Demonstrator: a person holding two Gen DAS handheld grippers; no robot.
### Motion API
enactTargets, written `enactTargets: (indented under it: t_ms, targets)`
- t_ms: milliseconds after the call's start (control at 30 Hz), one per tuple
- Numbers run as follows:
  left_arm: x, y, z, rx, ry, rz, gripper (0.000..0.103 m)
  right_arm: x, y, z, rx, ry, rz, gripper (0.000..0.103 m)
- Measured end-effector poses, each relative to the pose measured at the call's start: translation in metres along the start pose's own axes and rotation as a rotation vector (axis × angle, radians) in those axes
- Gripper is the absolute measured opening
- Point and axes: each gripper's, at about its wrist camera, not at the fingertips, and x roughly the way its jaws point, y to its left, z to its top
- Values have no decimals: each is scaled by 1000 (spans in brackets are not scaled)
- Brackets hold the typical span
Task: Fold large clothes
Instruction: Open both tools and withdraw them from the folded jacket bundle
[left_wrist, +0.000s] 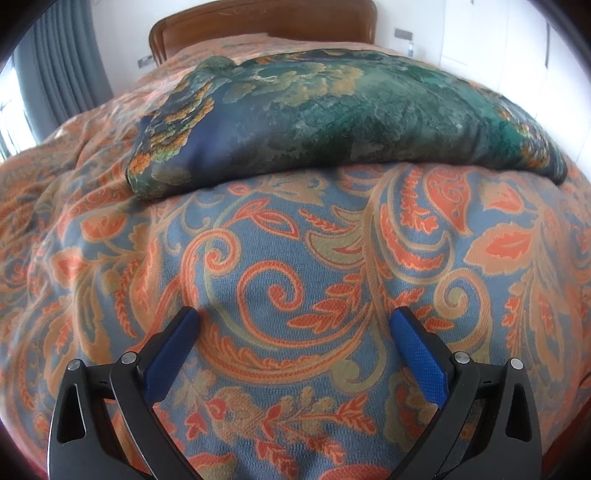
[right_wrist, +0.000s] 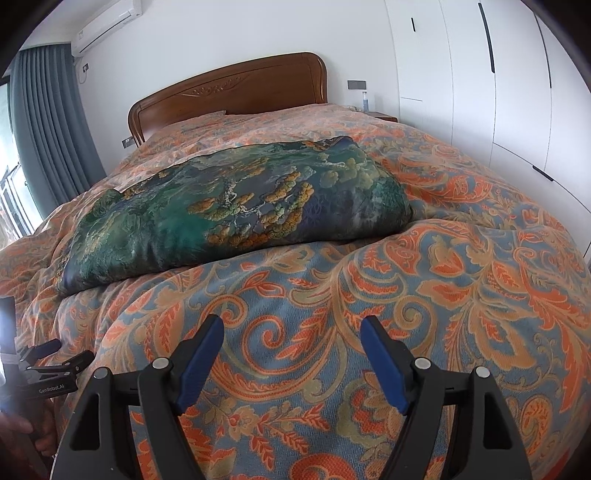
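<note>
Green-and-navy satin garment with gold floral print (right_wrist: 236, 206) lies already doubled into a long flattish bundle across the middle of the bed, on the orange-and-blue paisley bedspread (right_wrist: 424, 295). Looks light, limp and slippery (sheen suggests silk-like cloth), likely to slide off itself when lifted, so pinch through all layers at the near corners (left_wrist: 147, 184), not mid-panel. Left tongs (left_wrist: 294, 320) spread wide, nothing between the pads, hovering over bedspread well short of the garment. Right tongs (right_wrist: 291, 326) likewise wide apart and empty. Wooden headboard (right_wrist: 229, 88) and white wardrobe doors (right_wrist: 480, 92) beyond.
</note>
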Motion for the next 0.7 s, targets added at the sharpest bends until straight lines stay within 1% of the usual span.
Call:
enactTargets:
  t_ms: [100, 200, 300, 367, 500, 700]
  targets:
    - [1, -2, -2, 29, 8, -6, 103, 0, 0, -2, 1, 1, 2, 78]
    - [-1, 2, -1, 23, 14, -32, 102, 1, 0, -3, -2, 2, 5, 78]
    - [-10, 8, 2, 0, 3, -52, 102, 1, 0, -4, -1, 1, 6, 78]
    - [-21, 10, 4, -11, -24, -76, 102, 0, 0, -4, 2, -1, 3, 78]
    - [-44, 2, 9, 4, -89, -117, 102, 0, -2, -3, 9, -10, -1, 78]
    - [-54, -14, 13, 50, -115, -131, 102, 4, -5, -3, 21, -4, 5, 78]
